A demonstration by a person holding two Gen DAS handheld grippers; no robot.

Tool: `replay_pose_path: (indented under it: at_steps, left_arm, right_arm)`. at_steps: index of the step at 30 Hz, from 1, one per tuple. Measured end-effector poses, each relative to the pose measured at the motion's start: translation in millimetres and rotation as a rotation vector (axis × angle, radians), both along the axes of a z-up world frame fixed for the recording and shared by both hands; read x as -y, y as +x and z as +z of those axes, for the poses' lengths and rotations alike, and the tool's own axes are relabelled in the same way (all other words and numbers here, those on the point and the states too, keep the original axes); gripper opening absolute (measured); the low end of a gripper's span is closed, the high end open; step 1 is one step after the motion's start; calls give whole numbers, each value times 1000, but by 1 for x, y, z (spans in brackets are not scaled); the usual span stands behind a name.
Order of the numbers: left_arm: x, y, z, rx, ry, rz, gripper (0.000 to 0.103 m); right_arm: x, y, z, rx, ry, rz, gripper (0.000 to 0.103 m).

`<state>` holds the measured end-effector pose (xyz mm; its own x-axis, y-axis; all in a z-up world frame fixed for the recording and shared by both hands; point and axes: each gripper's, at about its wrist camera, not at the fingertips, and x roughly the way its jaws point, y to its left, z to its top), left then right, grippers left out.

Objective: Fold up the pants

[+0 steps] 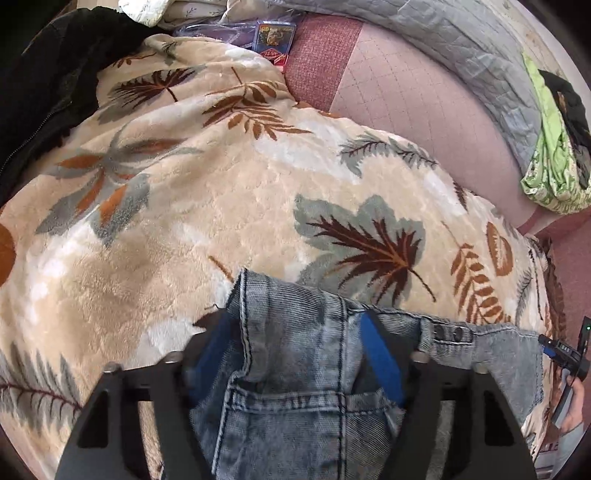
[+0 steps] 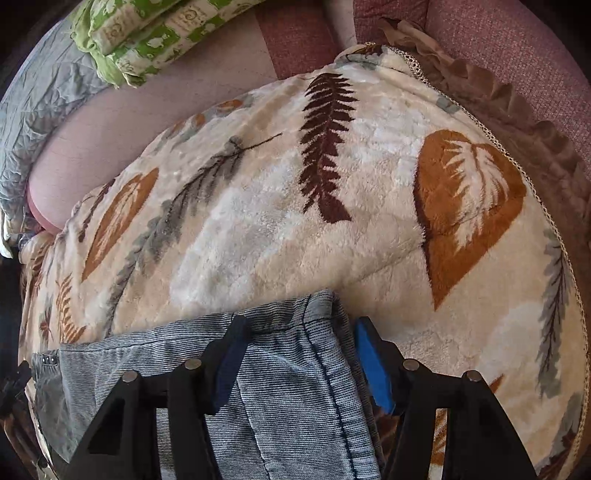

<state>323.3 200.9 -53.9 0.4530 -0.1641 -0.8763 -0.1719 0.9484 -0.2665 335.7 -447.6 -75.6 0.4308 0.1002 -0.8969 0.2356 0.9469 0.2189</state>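
Observation:
Light blue denim pants [image 1: 295, 354] hang between the blue-padded fingers of my left gripper [image 1: 295, 328], which grips the waistband near a back pocket. The same pants [image 2: 288, 369] show inside out in the right wrist view, where my right gripper [image 2: 299, 332] holds the other waistband end by a side seam. The waistband stretches between the two grippers, just above a cream leaf-print blanket [image 1: 221, 192]. The snap buttons [image 1: 448, 332] sit on the waistband right of the left gripper. The pant legs are hidden below the frames.
The blanket [image 2: 295, 206] covers a pink sofa [image 1: 406, 96]. A grey quilt [image 1: 461, 40] and a green printed cloth [image 2: 147, 33] lie at the back. A black jacket [image 1: 44, 81] lies far left, and a blue card box [image 1: 275, 37] behind the blanket.

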Motion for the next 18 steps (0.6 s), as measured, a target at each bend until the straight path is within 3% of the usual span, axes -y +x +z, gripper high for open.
replay_pose_path:
  at_steps: [6, 7, 9, 10, 11, 14, 18]
  left_arm:
    - [-5, 12, -6, -9, -10, 22, 56]
    - [-4, 13, -8, -15, 2, 20, 51]
    - [-1, 15, -10, -21, 48, 12, 35]
    - [-1, 16, -11, -29, 65, 13, 7]
    - [-2, 17, -11, -45, 73, 18, 3]
    - [-1, 14, -4, -22, 101, 24, 3]
    - [3, 1, 30, 103, 159, 38, 3]
  right_arm:
    - [-4, 2, -2, -5, -27, 16, 56]
    - [-4, 2, -2, -4, -30, 17, 56]
    - [-9, 5, -4, -3, -39, 17, 56]
    - [-10, 7, -4, -1, -48, 19, 53]
    - [-12, 7, -3, 0, -66, 20, 43]
    - [-14, 3, 7, 18, -97, 21, 18]
    - [-24, -8, 41, 127, -170, 10, 17]
